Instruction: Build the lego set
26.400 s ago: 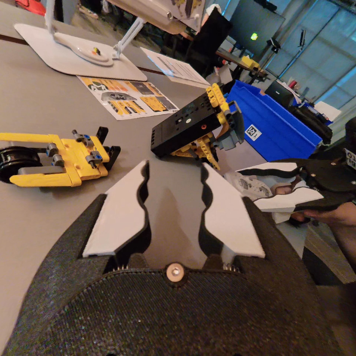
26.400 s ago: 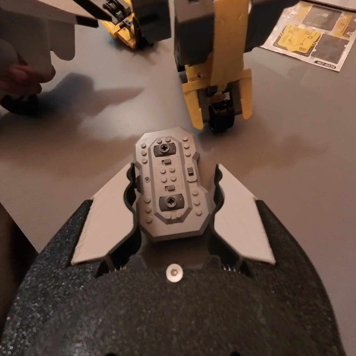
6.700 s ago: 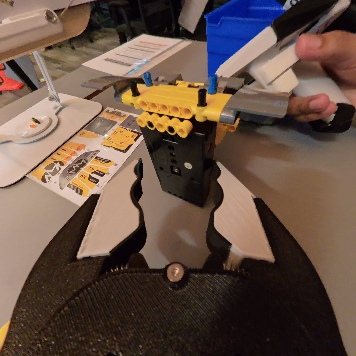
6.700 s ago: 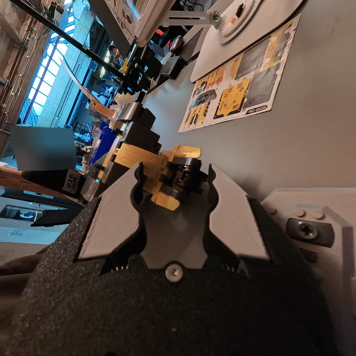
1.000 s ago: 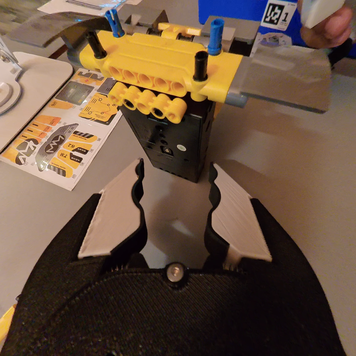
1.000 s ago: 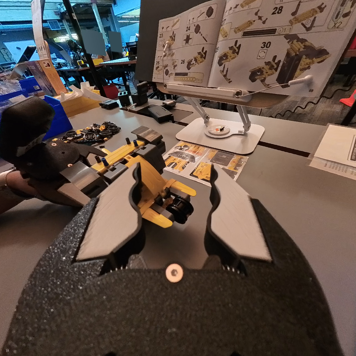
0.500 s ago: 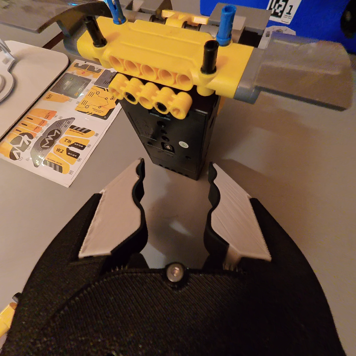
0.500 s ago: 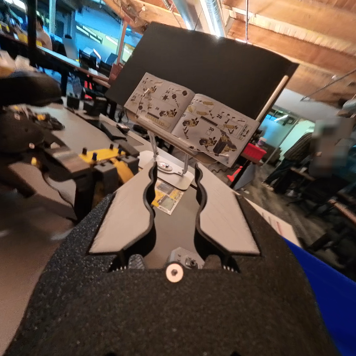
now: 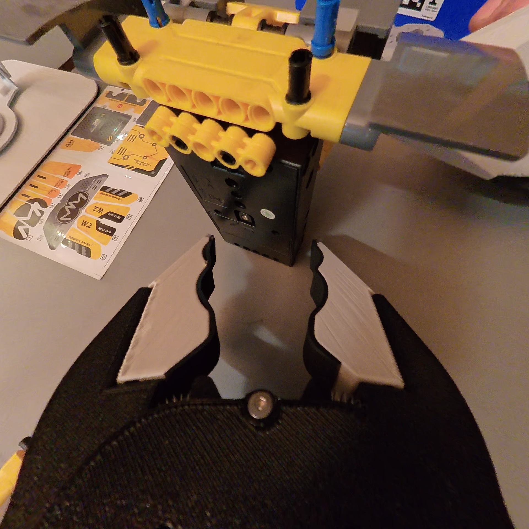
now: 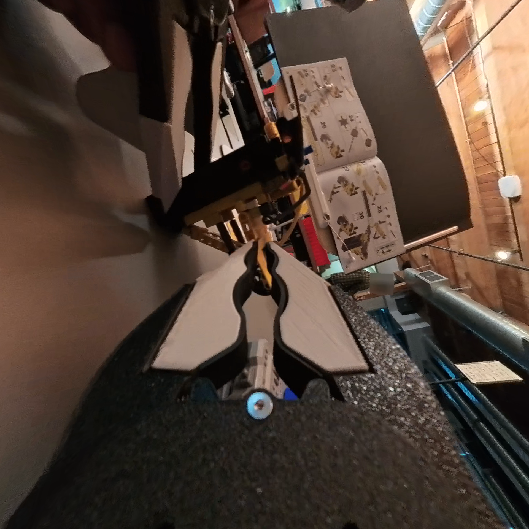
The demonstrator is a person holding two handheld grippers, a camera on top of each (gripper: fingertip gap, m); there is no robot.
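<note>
A brick model (image 9: pixel 252 200) stands on the grey table: a black box with a yellow beam (image 9: pixel 229 77) on top, black and blue pins, and grey side panels (image 9: pixel 446 94). My left gripper (image 9: pixel 262 242) is open, its tips on either side of the black box's foot and not touching it. My right gripper (image 10: pixel 262 247) is rolled on its side and nearly shut on a thin yellow part (image 10: pixel 263 257) of the model (image 10: pixel 229 183). One of its white fingers (image 9: pixel 495 48) shows by the right grey panel in the left wrist view.
A sticker sheet (image 9: pixel 77 186) and a white stand base (image 9: pixel 43 108) lie to the model's left. A blue bin (image 9: pixel 429 17) is behind it. An open instruction booklet (image 10: pixel 343 171) sits on the stand before a black board. A grey part (image 10: pixel 262 363) shows under the right gripper. Some 10 centimeters of space lies between my two pairs of fingers.
My right gripper has swung round, rolled sideways and closed on the model's yellow part. My left gripper has crept slightly closer to the black box and stays open.
</note>
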